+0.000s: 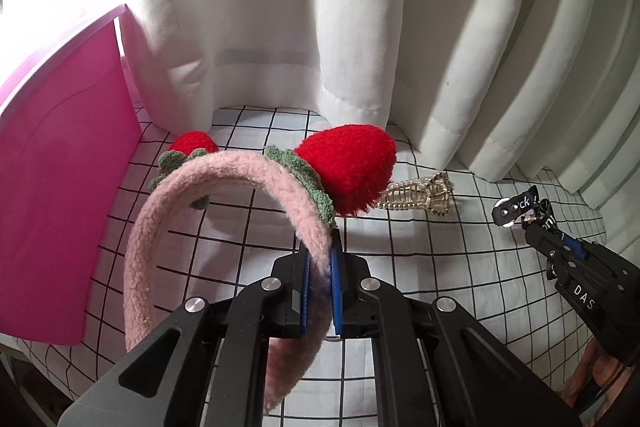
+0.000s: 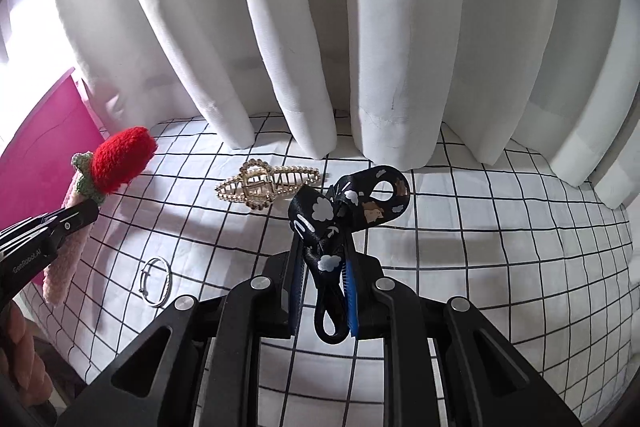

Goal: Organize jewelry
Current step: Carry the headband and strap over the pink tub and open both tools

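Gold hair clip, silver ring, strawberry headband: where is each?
Gold hair clip [image 2: 267, 187]: right wrist view, its middle hinge.
Silver ring [image 2: 157, 281]: right wrist view, its left rim.
Strawberry headband [image 1: 224, 183]: left wrist view, pink band's top.

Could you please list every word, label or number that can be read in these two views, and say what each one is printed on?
"GenRobot.AI": white print on the side of the left gripper, seen in the right wrist view.
"DAS": white letters on the body of the right gripper, cut off at the frame edge.
"ck" and "on": fragments on the black ribbon; the rest is folded away.
No other text; the ribbon elsewhere shows only clouds and small animals.
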`<action>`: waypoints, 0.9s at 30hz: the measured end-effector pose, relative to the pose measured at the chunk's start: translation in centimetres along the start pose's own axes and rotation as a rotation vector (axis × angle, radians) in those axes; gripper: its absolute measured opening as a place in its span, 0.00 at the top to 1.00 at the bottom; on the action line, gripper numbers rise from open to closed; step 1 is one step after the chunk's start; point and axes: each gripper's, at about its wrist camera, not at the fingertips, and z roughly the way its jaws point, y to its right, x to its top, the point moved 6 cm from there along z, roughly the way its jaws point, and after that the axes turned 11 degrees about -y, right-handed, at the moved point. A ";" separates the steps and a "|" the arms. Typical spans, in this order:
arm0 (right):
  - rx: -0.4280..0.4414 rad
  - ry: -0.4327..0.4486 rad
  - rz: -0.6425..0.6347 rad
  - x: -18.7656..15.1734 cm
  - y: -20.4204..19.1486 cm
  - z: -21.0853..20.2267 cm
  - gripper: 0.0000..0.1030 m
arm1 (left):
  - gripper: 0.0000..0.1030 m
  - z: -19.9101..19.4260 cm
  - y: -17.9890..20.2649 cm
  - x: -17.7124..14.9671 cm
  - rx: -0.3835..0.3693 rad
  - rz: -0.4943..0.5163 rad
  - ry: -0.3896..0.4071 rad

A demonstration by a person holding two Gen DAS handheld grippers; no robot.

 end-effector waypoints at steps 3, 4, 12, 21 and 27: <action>0.012 0.021 -0.015 -0.3 -0.5 -2.0 0.83 | 0.92 -2.1 0.6 -0.4 -0.008 0.009 0.020; 0.016 0.030 -0.022 -0.3 -0.7 -2.7 0.83 | 0.92 -2.9 0.8 -0.6 -0.011 0.012 0.027; 0.053 0.099 -0.081 -0.2 -2.8 -7.9 0.83 | 0.91 -8.5 1.5 -1.1 -0.008 0.010 0.091; 0.111 0.181 -0.181 1.8 -6.0 -12.5 0.83 | 0.91 -16.2 1.4 0.3 0.006 -0.003 0.213; 0.177 0.231 -0.270 4.4 -10.6 -14.4 0.83 | 0.91 -20.6 -1.3 2.0 0.056 -0.043 0.300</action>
